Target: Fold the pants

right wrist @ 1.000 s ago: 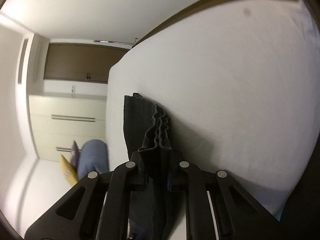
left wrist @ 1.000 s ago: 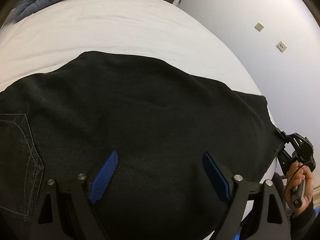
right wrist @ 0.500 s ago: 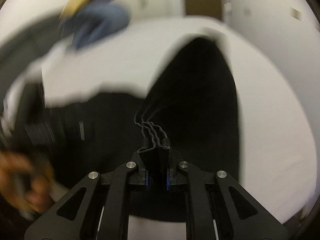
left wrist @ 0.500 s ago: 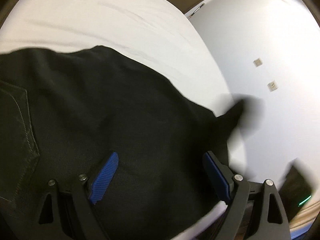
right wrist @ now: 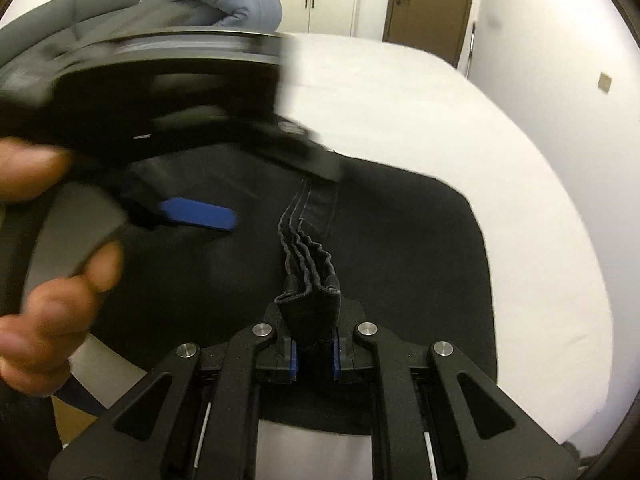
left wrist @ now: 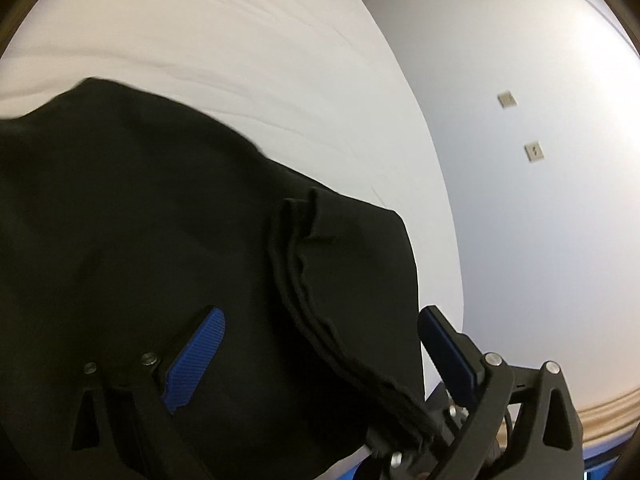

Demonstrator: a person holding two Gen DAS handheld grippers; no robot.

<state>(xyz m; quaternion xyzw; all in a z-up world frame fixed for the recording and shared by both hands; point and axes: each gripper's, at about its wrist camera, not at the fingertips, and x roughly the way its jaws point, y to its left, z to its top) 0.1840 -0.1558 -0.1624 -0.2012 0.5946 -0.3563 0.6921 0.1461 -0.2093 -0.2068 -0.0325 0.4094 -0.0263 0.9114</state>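
Note:
Black pants (left wrist: 140, 220) lie on a white bed (left wrist: 240, 48). My left gripper (left wrist: 320, 344) is open just above the fabric, blue pads spread wide. The pants' stacked hem (left wrist: 320, 320) runs between its fingers toward the lower right. My right gripper (right wrist: 314, 354) is shut on that bunched hem (right wrist: 310, 280) and holds it over the folded pants (right wrist: 400, 240). The left gripper's blue pad (right wrist: 200, 214) and the hand holding it show blurred at the left of the right wrist view.
The bed's right edge (left wrist: 440, 200) runs along a white wall with two sockets (left wrist: 534, 151). A rolled blue blanket (right wrist: 224, 4) with pillows lies at the head. A brown door (right wrist: 430, 0) and cupboards stand beyond the bed (right wrist: 440, 100).
My right gripper has swung the hem from the bed's side over the pants, folding the legs across. My left gripper has turned rightward and stays open over the fabric.

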